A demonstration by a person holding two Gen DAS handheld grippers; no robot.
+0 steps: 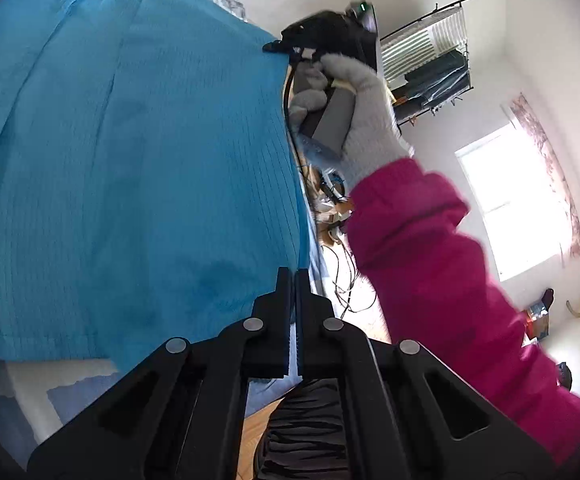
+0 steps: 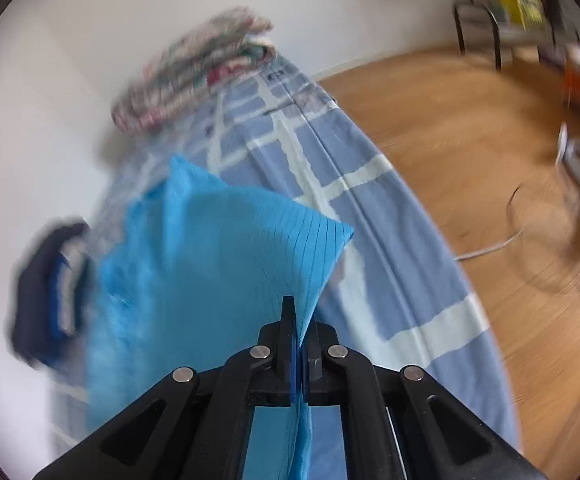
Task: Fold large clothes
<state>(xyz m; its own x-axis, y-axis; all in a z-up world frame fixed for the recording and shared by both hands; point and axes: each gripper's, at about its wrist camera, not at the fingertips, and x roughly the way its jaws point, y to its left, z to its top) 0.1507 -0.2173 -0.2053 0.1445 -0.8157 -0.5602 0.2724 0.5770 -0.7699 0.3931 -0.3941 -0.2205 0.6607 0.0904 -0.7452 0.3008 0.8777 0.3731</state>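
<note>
Evidently, the blue garment (image 2: 218, 248) is pinched at one edge by the closed right gripper (image 2: 299, 320) and by the closed left gripper (image 1: 293, 280), so a fold can be carried across the bed (image 2: 390, 240).

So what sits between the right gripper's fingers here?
In the right wrist view, the edge of the blue garment is pinched between the shut fingers of the right gripper, its cloth rising from them over the checked bedsheet.
</note>
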